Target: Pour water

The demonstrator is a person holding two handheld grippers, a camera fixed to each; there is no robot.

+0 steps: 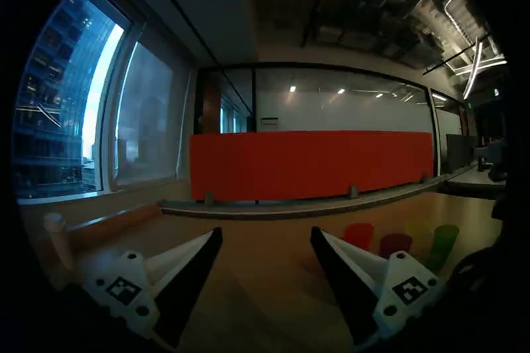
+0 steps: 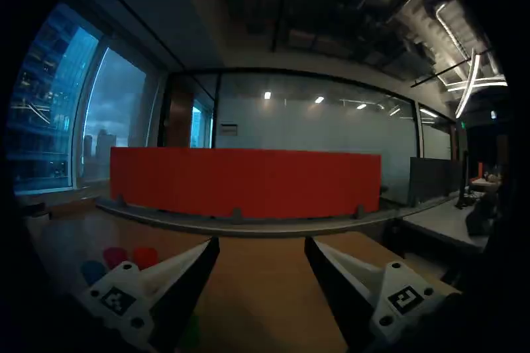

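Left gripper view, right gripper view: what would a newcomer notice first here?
The bright red divider panel along the far side dominates both views. In the left gripper view, coloured cups stand on the wooden desk beyond the open left gripper; the large window with city towers glows at left.

Left gripper view: row of cups point(image 1: 395, 244) on table point(image 1: 265, 267) at 4 o'clock, partition point(image 1: 311, 164) behind at 12, windows point(image 1: 66, 108) at 9.

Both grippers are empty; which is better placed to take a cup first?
Left gripper, probably: the red cup and green cup stand plainly visible beyond its open fingers, while the right gripper's finger partly covers the cups.
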